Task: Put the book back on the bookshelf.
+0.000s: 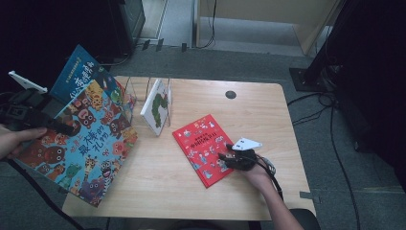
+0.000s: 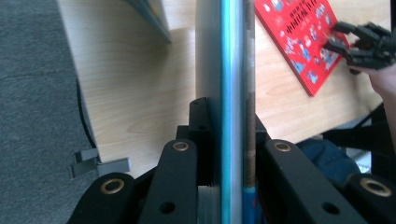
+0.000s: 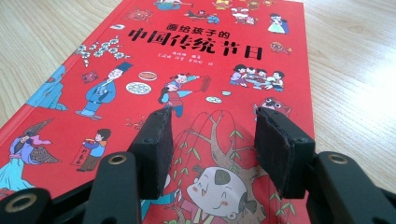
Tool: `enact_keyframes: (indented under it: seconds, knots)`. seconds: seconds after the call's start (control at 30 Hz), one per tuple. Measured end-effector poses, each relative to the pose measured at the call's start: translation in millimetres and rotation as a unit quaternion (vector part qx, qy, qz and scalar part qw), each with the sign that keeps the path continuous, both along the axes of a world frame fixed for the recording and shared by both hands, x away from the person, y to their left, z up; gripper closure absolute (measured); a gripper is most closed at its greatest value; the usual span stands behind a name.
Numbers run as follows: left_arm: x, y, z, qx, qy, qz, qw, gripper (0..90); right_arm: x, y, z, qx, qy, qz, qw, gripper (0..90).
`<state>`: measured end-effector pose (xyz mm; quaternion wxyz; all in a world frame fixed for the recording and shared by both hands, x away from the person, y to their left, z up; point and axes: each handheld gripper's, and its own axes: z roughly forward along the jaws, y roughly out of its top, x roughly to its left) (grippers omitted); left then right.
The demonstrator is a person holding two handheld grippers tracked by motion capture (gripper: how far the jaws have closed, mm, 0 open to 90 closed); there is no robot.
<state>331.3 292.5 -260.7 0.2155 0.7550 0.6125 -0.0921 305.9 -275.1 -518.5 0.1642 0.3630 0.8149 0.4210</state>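
A large picture book (image 1: 95,143) with a blue cover full of cartoon monsters hangs tilted over the table's left edge. My left gripper (image 1: 58,127) is shut on its left side. In the left gripper view my left gripper (image 2: 227,116) clamps the book's edge (image 2: 231,56). A second blue book (image 1: 76,72) shows right behind it; I cannot tell whether it is held too. A red picture book (image 1: 201,143) lies flat near the table's middle. My right gripper (image 1: 229,154) stands open over its near right corner. The pads (image 3: 156,140) straddle the red cover (image 3: 187,60) with nothing between them.
A wire book rack (image 1: 136,91) stands at the table's back left, with a white book (image 1: 156,106) showing a green caterpillar leaning in it. A dark round grommet (image 1: 231,94) sits at the back of the wooden table (image 1: 249,115). Cables run over the floor at right.
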Motion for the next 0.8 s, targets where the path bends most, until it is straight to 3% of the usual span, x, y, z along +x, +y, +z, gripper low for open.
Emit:
enact_keyframes:
  seconds: [0.27,0.8]
  knots:
    - [13.2,12.7,9.6,0.014,-0.007,0.038,0.9992,81.4,0.4,0.3,-0.1,0.000,-0.001,0.000,1.0000,47.1]
    - [48.9,16.6,24.3,0.016,-0.005,0.071,0.9973,81.7,0.2,0.8,0.1,0.000,0.000,-0.001,1.0000,47.3]
